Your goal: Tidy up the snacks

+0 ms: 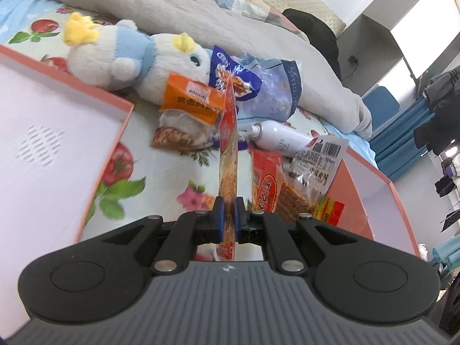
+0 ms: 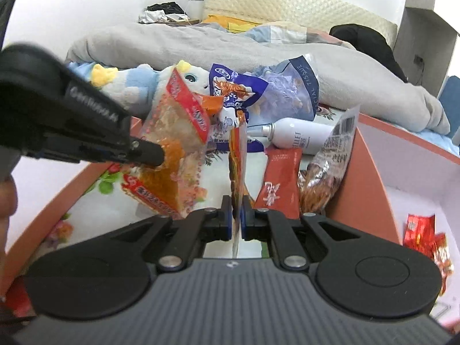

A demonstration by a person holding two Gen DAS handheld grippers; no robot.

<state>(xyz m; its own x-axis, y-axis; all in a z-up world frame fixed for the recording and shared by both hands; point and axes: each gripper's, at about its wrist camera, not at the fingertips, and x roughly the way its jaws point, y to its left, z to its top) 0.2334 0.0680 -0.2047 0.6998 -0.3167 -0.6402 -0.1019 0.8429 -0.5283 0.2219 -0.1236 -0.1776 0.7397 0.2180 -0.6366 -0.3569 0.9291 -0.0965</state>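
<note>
Left gripper [image 1: 227, 215] clamped on red-orange snack packet [image 1: 228, 143], right gripper [image 2: 236, 214] clamped edge-on on thin foil packet [image 2: 238, 155], both lifted clear of bedsheet [image 1: 161, 178] pile; keep grips firm, carry each over pink box [image 2: 417, 172] wall before release.

Black fingers [image 1: 219, 215] — blue pads [image 2: 229, 215]
</note>
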